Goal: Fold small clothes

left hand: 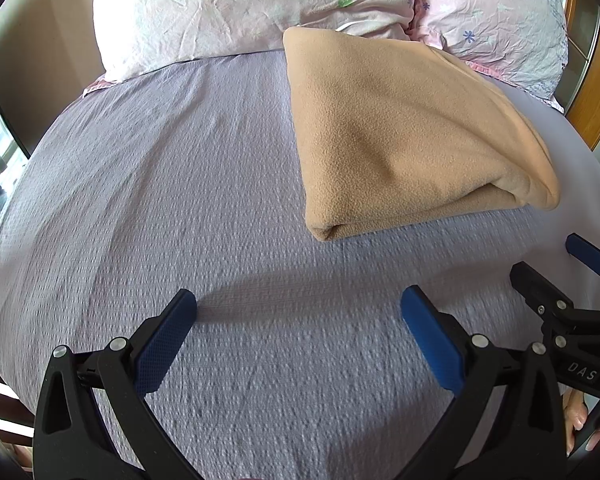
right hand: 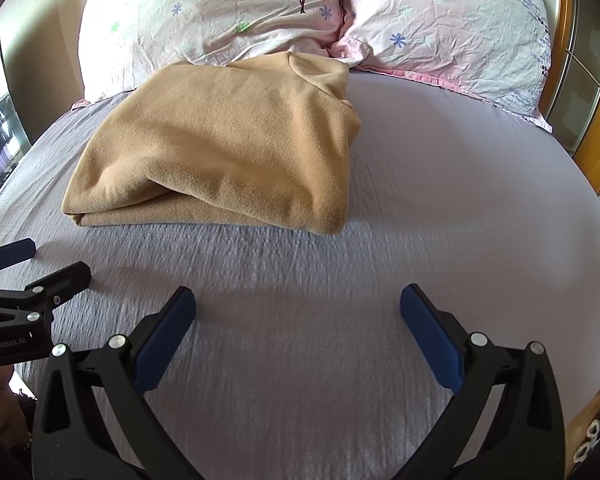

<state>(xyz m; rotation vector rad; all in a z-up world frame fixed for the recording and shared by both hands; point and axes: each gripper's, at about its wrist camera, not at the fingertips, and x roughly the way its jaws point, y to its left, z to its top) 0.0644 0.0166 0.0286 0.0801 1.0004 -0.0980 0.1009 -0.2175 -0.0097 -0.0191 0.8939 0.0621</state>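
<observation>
Nearest the lenses, black two-finger grippers with blue ribbed pads are seen spread wide and holding nothing: the left gripper [left hand: 298, 312] and the right gripper [right hand: 298, 308] are both poised low above the lilac textured bedspread [left hand: 180, 200], side by side, each visible at the edge of the other's view. Ahead of them, well apart from either set of pads, a tan fleece garment [right hand: 228, 140] lies on the bedspread, already doubled over into a thick, roughly rectangular bundle, its far end touching two crumpled pink floral pillows [right hand: 220, 4] at the head of the bed. A rounded folded edge is presented toward the grippers, with layered edges showing along its near side. It is judged that a fold has been laid and released, and that either a further fold or a final tidying remains. For a further fold, the near corners would need to be pinched through all layers at once, since soft fleece is likely to slip and sag if only the top layer is taken.
</observation>
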